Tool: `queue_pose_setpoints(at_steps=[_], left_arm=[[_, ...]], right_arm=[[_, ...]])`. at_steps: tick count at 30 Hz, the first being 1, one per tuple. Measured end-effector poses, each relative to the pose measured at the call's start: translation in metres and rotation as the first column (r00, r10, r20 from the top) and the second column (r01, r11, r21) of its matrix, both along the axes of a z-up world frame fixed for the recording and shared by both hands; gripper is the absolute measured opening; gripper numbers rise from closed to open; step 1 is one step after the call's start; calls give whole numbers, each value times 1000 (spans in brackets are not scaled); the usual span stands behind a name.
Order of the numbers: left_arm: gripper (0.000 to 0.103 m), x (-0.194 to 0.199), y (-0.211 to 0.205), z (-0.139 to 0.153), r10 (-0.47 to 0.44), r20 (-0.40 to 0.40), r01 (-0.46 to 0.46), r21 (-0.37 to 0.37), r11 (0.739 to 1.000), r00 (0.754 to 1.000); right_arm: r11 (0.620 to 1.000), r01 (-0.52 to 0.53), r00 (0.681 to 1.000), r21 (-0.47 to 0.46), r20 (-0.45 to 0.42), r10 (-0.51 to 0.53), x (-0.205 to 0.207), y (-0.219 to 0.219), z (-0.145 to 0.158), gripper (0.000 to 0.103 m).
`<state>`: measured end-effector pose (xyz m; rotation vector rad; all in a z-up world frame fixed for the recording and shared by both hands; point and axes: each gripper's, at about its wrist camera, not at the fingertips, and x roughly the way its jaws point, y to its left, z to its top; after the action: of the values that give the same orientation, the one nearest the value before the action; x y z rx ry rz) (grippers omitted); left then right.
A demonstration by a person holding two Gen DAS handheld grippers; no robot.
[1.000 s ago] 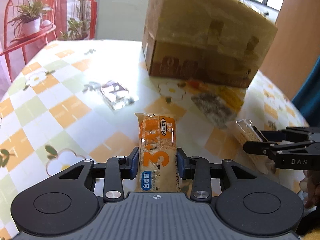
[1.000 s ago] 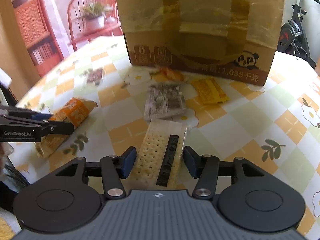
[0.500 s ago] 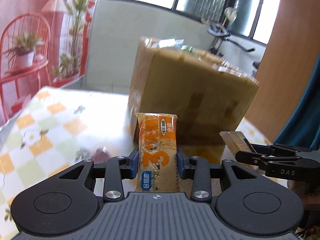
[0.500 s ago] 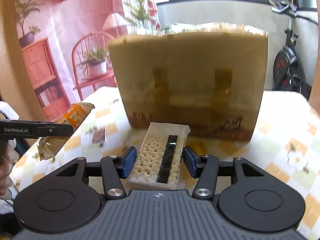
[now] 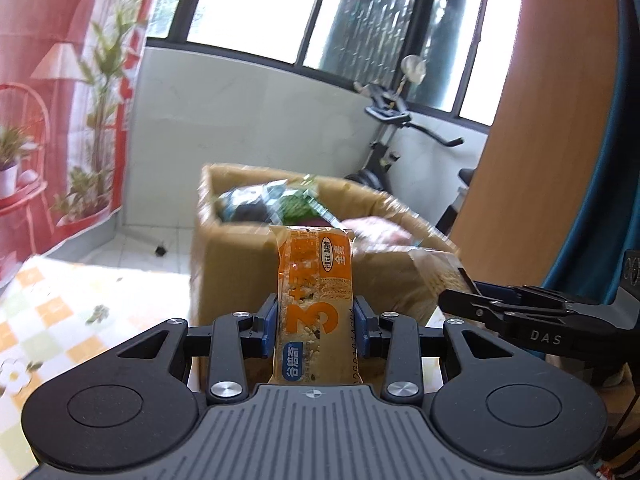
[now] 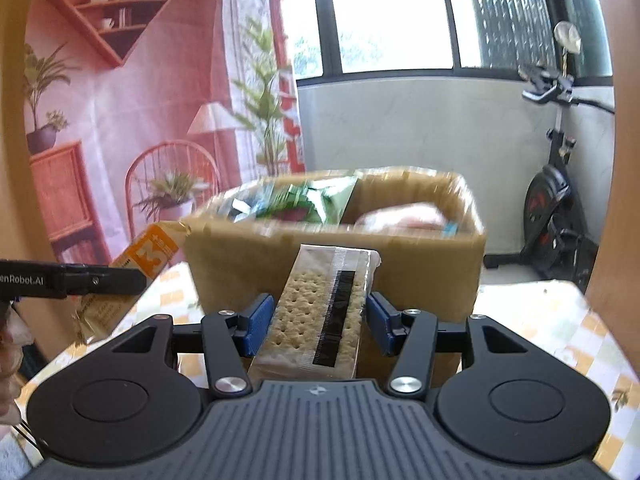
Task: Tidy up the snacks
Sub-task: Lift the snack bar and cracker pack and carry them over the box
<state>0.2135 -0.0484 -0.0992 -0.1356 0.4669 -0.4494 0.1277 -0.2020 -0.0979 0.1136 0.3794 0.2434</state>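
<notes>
My left gripper [image 5: 316, 322] is shut on an orange snack bar [image 5: 314, 292] and holds it upright, near the front wall of an open cardboard box [image 5: 236, 264]. My right gripper [image 6: 320, 322] is shut on a clear pack of crackers [image 6: 320, 312], held in front of the same box [image 6: 420, 264]. The box holds several snack bags, green and pink [image 6: 308, 200]. Each gripper shows in the other's view: the right one [image 5: 520, 316] at right, the left one [image 6: 72, 280] at left with the orange bar [image 6: 148, 252].
The box stands on a table with a checked orange, green and white floral cloth [image 5: 60, 312]. An exercise bike [image 6: 556, 216] stands behind the table by the white wall and windows. A wooden panel [image 5: 540, 160] rises at the right.
Both grippers have risen from the tabletop with their snacks. The views went from looking down at the table to level with the box's open top, showing its contents.
</notes>
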Motion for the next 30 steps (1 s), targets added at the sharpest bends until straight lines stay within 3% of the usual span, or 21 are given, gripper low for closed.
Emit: queue_pose_setpoints(at_steps=[8, 16, 30], left_arm=[[39, 25, -13, 16, -40, 33, 40, 2, 999, 999], [39, 62, -19, 28, -25, 32, 25, 9, 1000, 999], [39, 114, -40, 29, -51, 0, 51, 25, 998, 999]], right_arm=[[1000, 20, 999, 15, 48, -21, 24, -13, 26, 55], [999, 11, 997, 33, 81, -14, 62, -22, 41, 55], [998, -10, 999, 54, 54, 7, 131, -31, 39, 55]])
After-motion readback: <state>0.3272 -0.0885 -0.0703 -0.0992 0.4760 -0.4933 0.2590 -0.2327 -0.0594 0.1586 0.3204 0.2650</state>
